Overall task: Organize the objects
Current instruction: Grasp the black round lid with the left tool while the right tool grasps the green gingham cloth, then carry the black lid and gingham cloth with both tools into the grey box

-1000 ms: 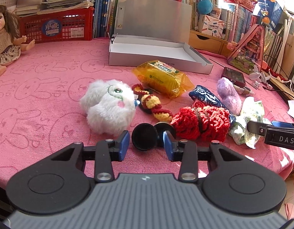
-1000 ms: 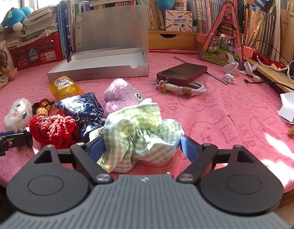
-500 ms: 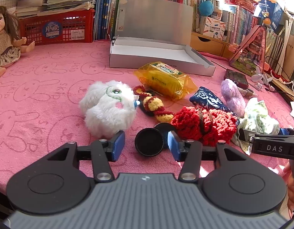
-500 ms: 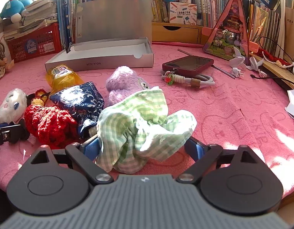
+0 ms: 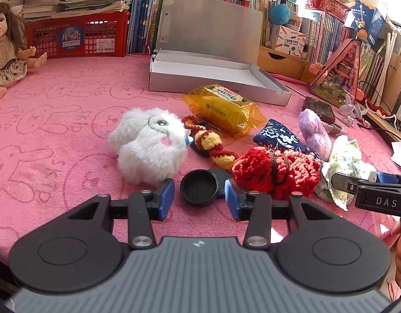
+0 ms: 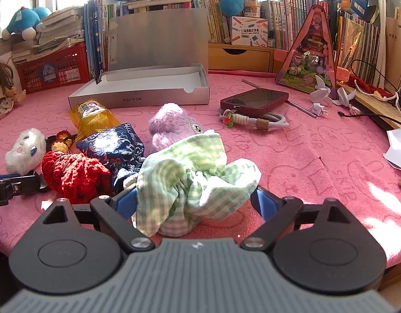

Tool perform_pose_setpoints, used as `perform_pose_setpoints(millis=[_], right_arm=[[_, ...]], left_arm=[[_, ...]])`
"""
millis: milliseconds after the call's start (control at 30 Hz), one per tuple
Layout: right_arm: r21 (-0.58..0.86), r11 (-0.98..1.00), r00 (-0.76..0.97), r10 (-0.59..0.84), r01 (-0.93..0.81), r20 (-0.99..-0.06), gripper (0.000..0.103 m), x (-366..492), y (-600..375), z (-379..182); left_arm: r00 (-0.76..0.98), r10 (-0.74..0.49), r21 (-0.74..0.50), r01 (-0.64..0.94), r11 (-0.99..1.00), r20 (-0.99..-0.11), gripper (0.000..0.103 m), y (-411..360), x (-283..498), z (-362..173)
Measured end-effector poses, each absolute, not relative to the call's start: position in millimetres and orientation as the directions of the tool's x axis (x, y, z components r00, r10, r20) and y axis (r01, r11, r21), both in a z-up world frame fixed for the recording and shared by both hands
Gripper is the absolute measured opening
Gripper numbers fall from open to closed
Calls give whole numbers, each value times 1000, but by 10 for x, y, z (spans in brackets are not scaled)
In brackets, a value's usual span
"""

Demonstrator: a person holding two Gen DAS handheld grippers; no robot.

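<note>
Left gripper point(image 5: 199, 199) sits low over the pink cloth, jaws narrow and just closing in, pads flanking the black round lid point(image 5: 199, 187) without touching it. The lid lies dead ahead, just left of the red crochet bundle point(image 5: 276, 172). Right gripper point(image 6: 193, 200) stands wide around the green checked cloth point(image 6: 192, 174), which sits right of that bundle; contact is unclear. Farther off, behind the bundle, the open silver box point(image 5: 216, 78) waits, likely the destination.
</note>
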State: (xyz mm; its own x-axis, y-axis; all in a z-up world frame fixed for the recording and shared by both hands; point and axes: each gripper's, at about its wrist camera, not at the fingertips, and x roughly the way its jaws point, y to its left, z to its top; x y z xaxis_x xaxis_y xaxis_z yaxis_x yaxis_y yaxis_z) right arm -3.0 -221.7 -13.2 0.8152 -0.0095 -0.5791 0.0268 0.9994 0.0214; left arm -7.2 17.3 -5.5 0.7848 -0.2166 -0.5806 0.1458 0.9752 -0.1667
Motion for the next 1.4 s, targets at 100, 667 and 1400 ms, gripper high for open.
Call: perform_pose_setpoints(millis=[100, 667, 1400], right_arm=[[34, 999, 811, 2, 22, -585, 82, -33, -2215, -129], [84, 996, 834, 23, 28, -552, 28, -134, -2237, 13], [-116, 992, 865, -18, -47, -502, 98, -135, -2230, -46]], left_arm=[[787, -212, -161, 144, 976, -580, 48, 173, -76, -59], [796, -189, -153, 122, 981, -575, 38, 164, -58, -62], [825, -192, -91, 170, 981, -532, 38, 63, -176, 108]])
